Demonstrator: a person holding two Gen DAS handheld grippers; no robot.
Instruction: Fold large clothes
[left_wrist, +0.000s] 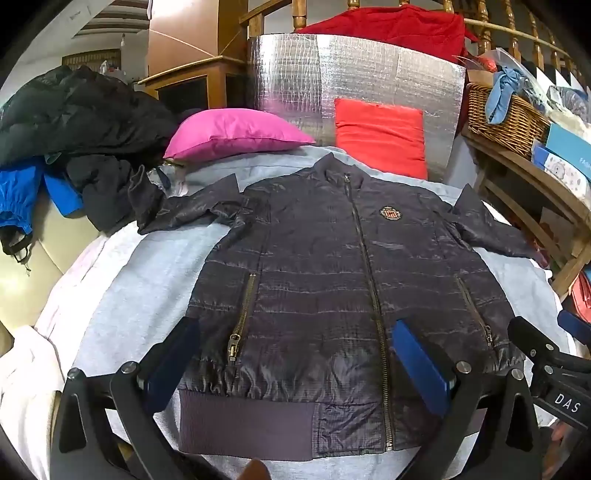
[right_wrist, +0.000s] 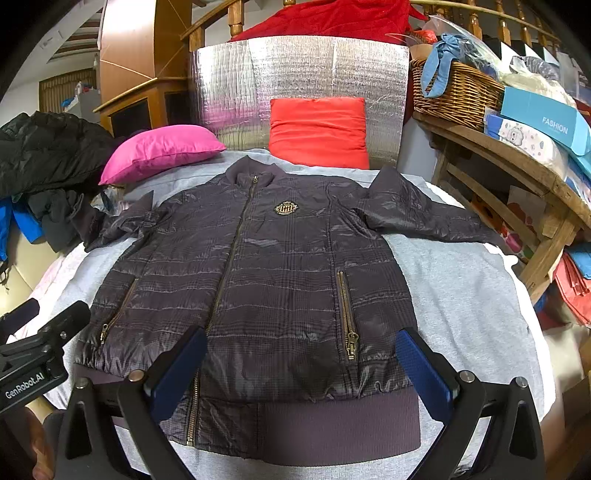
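A dark quilted jacket lies flat and zipped on a grey sheet, collar at the far end, both sleeves spread sideways. A gold crest sits on its chest. My left gripper hovers open above the hem's left half, blue pads wide apart, nothing between them. My right gripper hangs open over the hem's right half, likewise empty. Each gripper shows at the edge of the other's view: the right gripper and the left gripper.
A pink pillow and a red cushion lie beyond the collar, against a silver foil panel. Dark and blue clothes are heaped at the left. A wooden shelf with a wicker basket and boxes stands at the right.
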